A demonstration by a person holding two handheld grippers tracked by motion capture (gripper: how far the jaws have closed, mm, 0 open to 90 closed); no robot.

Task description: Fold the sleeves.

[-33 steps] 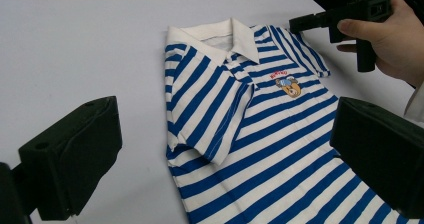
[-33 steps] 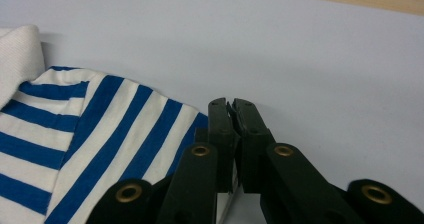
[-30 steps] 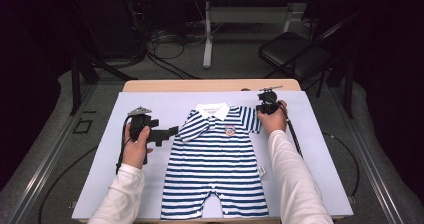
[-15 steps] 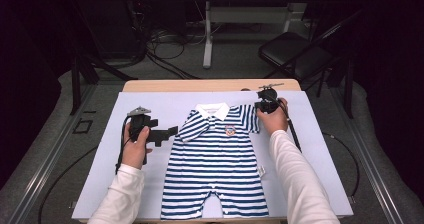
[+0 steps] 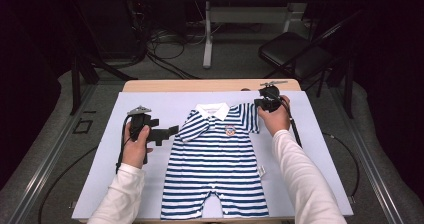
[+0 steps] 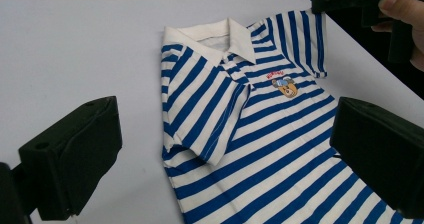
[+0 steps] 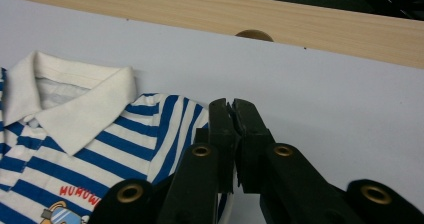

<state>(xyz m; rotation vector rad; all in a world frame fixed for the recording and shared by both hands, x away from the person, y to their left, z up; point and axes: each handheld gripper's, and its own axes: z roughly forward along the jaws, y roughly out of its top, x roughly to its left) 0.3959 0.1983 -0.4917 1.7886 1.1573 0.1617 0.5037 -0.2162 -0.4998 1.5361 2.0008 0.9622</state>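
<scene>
**A:** Where does the garment lie, and can you read anything on it?

**B:** The striped romper [image 5: 216, 159] lies flat, front up, in the middle of your pale mat [image 5: 100, 184], its white collar [image 5: 212, 110] toward the far wooden table edge [image 5: 200, 85]. On the chest sits a small bear badge [image 6: 286, 86] with red lettering above it. In the right gripper view the letters "HUMOW" show, and the word runs on behind your gripper, so the rest is hidden. A little white tag [image 5: 260, 170] sticks out at the side seam; any writing on it is too small to read.

**A:** What are your grippers doing?

**B:** Your left gripper [image 5: 167, 132] points at the folded-in sleeve [image 6: 200, 119], jaws spread wide and holding nothing; the sleeve lies between them in its own view, apart from both. Your right gripper [image 7: 233, 115] has its jaws pressed together at the outer edge of the other sleeve [image 5: 248, 117]. It seems to have pinched the fabric, but the jaws cover the contact, so I cannot tell for sure.

**A:** What is cut off?

**B:** The romper's legs run to the bottom of the high view, and your left gripper's own view cuts off everything below the chest.
</scene>
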